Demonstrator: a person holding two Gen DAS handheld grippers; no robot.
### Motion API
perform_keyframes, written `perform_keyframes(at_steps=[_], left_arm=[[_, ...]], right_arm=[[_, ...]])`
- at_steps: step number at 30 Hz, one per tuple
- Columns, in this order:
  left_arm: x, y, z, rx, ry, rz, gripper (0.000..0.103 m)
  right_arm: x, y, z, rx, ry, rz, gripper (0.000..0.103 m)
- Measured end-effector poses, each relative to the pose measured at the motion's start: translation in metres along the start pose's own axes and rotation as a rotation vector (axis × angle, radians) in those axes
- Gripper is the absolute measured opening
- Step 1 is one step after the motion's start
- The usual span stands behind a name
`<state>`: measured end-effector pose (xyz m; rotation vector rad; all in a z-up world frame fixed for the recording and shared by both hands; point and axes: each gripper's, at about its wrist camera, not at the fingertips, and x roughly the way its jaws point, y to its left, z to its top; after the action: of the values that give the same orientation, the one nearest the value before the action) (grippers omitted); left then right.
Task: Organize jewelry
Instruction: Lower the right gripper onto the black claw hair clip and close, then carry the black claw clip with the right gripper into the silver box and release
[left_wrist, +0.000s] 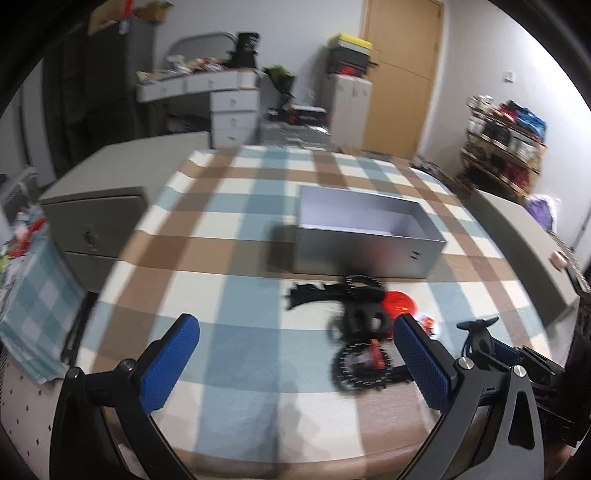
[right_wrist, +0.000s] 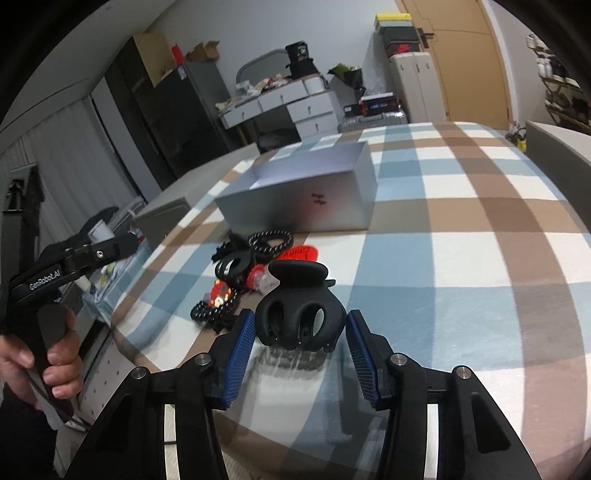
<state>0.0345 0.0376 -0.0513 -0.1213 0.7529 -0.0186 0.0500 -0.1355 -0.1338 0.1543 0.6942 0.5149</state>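
Note:
A grey open box (left_wrist: 369, 229) stands on the checked tablecloth; it also shows in the right wrist view (right_wrist: 306, 192). In front of it lies a pile of jewelry (left_wrist: 362, 325): black bead bracelets (right_wrist: 271, 240), a black hair claw (right_wrist: 234, 264), red pieces (right_wrist: 258, 278). My right gripper (right_wrist: 300, 345) is shut on a large black hair claw (right_wrist: 299, 314), held just above the cloth near the pile. My left gripper (left_wrist: 295, 358) is open and empty, low over the cloth, left of the pile. The right gripper also shows in the left wrist view (left_wrist: 480, 332).
The checked cloth (right_wrist: 461, 221) covers a round-edged table. Grey cabinets (left_wrist: 96, 221) flank it on the left, a grey surface (left_wrist: 524, 236) on the right. A white drawer desk (left_wrist: 221, 96), a door (left_wrist: 402, 74) and shelves (left_wrist: 506, 140) stand behind.

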Motion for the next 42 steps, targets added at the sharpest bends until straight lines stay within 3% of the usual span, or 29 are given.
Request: perform_keyframes(at_steps=[6, 15, 22, 27, 29, 31, 42], left_arm=[[0.034, -0.026, 0.008, 0.096, 0.145, -0.116, 0.102], [0.063, -0.034, 0.012, 0.175, 0.259, -0.158, 0.101], [0.074, -0.027, 0.007, 0.140, 0.343, -0.251, 0.081], [0.076, -0.024, 0.008, 0.112, 0.342, -0.281, 0.067], [0.077, -0.024, 0.007, 0.111, 0.359, -0.306, 0.051], [0.078, -0.023, 0.006, 0.098, 0.377, -0.344, 0.046], [0.071, -0.015, 0.011, 0.091, 0.338, -0.366, 0.042]], right_arm=[[-0.013, -0.001, 0.002, -0.006, -0.049, 0.005, 0.049], [-0.025, -0.001, 0.000, -0.023, -0.082, 0.018, 0.049], [-0.018, -0.008, -0.002, 0.002, -0.063, 0.040, 0.049], [-0.017, -0.008, -0.003, 0.008, -0.056, 0.047, 0.049], [-0.017, -0.007, -0.003, 0.005, -0.057, 0.046, 0.050], [-0.018, -0.006, -0.003, 0.007, -0.055, 0.045, 0.050], [-0.018, -0.002, 0.002, -0.003, -0.057, 0.037, 0.050]])
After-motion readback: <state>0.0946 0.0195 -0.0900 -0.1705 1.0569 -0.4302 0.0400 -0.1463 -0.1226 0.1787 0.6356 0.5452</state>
